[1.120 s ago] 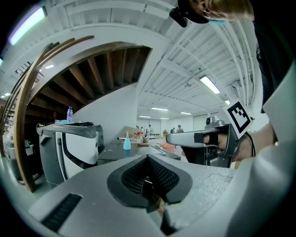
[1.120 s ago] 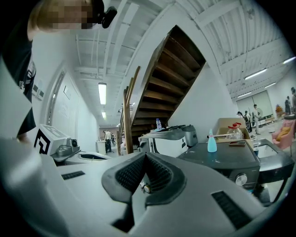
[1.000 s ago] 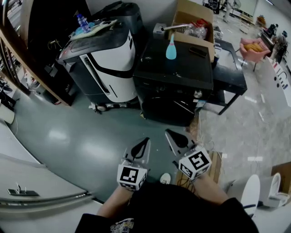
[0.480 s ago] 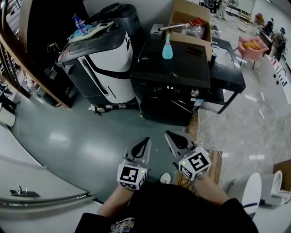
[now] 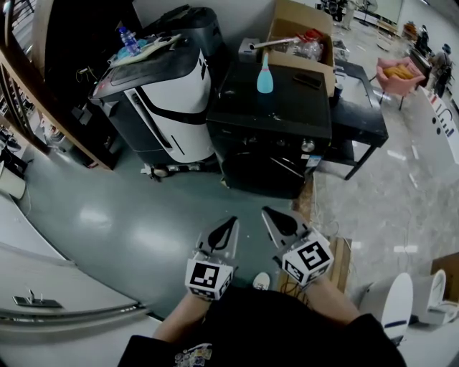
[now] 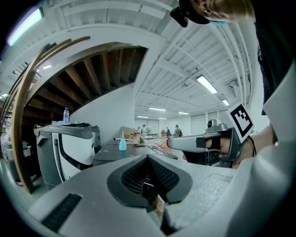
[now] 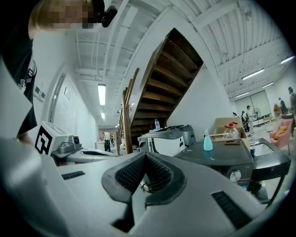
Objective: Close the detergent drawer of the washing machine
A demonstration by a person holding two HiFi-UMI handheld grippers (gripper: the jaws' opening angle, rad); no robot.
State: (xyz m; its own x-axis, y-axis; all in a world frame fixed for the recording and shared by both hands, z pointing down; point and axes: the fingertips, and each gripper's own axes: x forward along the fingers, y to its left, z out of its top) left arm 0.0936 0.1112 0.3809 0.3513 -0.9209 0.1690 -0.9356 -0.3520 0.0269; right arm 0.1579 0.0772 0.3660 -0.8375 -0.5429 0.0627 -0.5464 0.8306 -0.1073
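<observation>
Grey-green floor (image 5: 122,215) is taking up most of the head view. A white & black appliance (image 5: 168,100) is standing at upper left. A black washing machine (image 5: 276,107) is standing just beside it, on its right. A black tabletop (image 5: 362,122) is sitting close against the machine's right side. A cardboard box (image 5: 295,16) is sitting at the machine's back right corner; whether it's resting on the machine or behind it can't be told.

The detergent drawer isn't showing as a separate part. The machine's front is too dark, so whether the drawer is sticking out or lying flush can't be told.

The person is holding both tongs low in the head view, close to the body & well apart from the machine, w/ tips pointing toward it. L tongs (image 5: 231,223) are clenched, pads pressing together w/ nothing btw them. R tongs (image 5: 268,213) are clenched & empty too.

A light blue bottle (image 5: 265,77) is standing upright on the machine's top, toward the back. A round knob (image 5: 308,146) is showing near the right end of the front panel.
</observation>
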